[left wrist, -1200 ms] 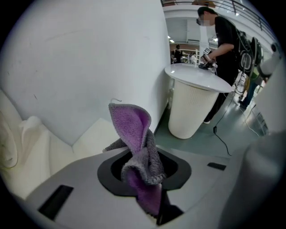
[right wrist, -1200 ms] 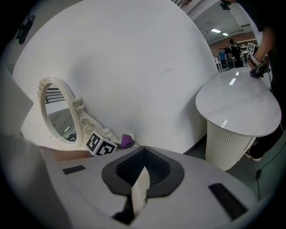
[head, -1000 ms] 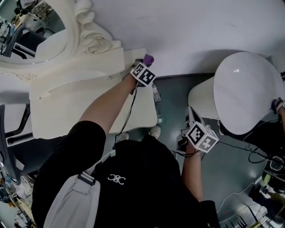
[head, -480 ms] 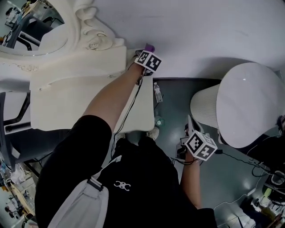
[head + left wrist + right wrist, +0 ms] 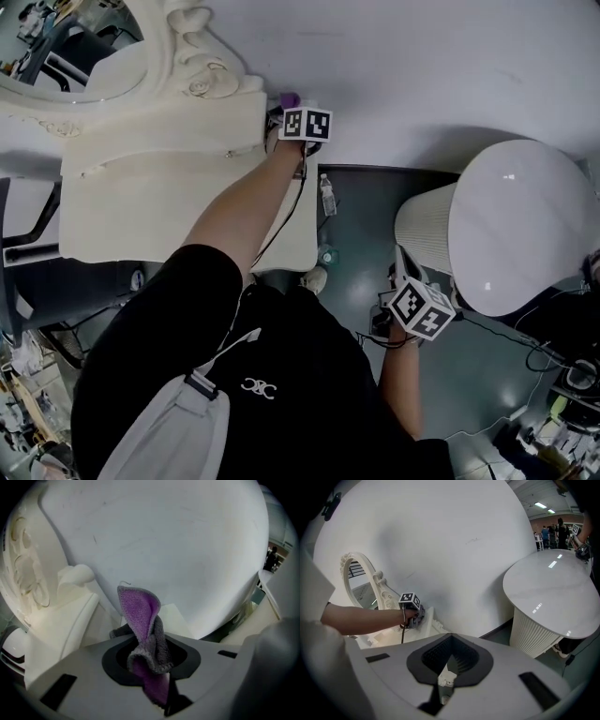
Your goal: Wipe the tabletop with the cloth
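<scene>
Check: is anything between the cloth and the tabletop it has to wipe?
Nothing visible. The left gripper holds the cloth at the tabletop's far edge by the wall; the cream surface beside it lies bare.

Head view: steeply down onto cream surface (image 5: 159, 197) and round table (image 5: 525, 225). Left gripper view: close up, facing the wall (image 5: 178, 541). Right gripper view: farther back, sharing both furnishings.
</scene>
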Demonstrator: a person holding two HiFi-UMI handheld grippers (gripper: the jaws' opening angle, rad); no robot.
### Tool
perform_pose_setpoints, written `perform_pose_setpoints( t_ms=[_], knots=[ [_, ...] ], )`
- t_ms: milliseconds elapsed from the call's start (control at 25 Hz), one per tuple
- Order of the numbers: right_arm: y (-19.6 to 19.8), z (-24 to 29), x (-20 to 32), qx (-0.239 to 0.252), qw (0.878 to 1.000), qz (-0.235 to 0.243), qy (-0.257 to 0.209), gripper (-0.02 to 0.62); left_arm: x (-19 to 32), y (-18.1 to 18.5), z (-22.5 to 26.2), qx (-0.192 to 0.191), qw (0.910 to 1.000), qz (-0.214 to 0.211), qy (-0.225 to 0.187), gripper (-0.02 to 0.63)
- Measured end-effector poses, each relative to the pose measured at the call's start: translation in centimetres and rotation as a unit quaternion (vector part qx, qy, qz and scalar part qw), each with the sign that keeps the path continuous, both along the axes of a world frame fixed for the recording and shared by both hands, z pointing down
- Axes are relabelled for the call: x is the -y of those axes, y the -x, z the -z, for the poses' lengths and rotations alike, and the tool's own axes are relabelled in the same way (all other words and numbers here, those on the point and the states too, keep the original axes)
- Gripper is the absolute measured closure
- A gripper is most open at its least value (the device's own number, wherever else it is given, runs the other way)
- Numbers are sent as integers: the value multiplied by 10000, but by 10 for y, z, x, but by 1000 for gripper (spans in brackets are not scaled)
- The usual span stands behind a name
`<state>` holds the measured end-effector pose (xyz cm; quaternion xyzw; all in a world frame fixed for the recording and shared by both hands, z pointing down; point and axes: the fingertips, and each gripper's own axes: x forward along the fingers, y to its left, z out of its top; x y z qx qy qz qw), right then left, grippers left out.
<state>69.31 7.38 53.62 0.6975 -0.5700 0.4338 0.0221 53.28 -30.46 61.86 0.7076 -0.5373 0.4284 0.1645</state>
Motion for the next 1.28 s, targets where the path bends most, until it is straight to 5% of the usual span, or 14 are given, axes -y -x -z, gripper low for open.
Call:
perform_pose_setpoints(
  t_ms=[280, 480, 560, 640, 720, 960, 1280],
  knots=[
    [14, 14, 21, 50, 9993, 221, -303, 583, -50, 11, 0, 48, 9993, -334, -143, 511],
    [35, 17, 40, 119, 9979, 501, -400, 583, -94, 14, -1, 4, 9932, -1167, -18, 511],
    [44, 20, 47, 154, 9969, 622, -458, 583, -115, 11, -1, 154, 9742, -2251, -50, 511],
    [55, 19, 52, 165, 9957, 775, -470, 583, -136, 14, -3, 348, 9391, -3414, -150, 514],
    [64, 16, 57, 179, 9948, 899, -436, 583, -152, 24, -5, 197, 9179, -3964, -21, 512],
    [93, 20, 64, 258, 9929, 1053, -481, 583, -203, 47, -4, -264, 8844, -4650, 312, 512],
    [142, 20, 78, 346, 9915, 1151, -494, 583, -274, 70, -6, -660, 8600, -5031, 552, 512]
  ],
)
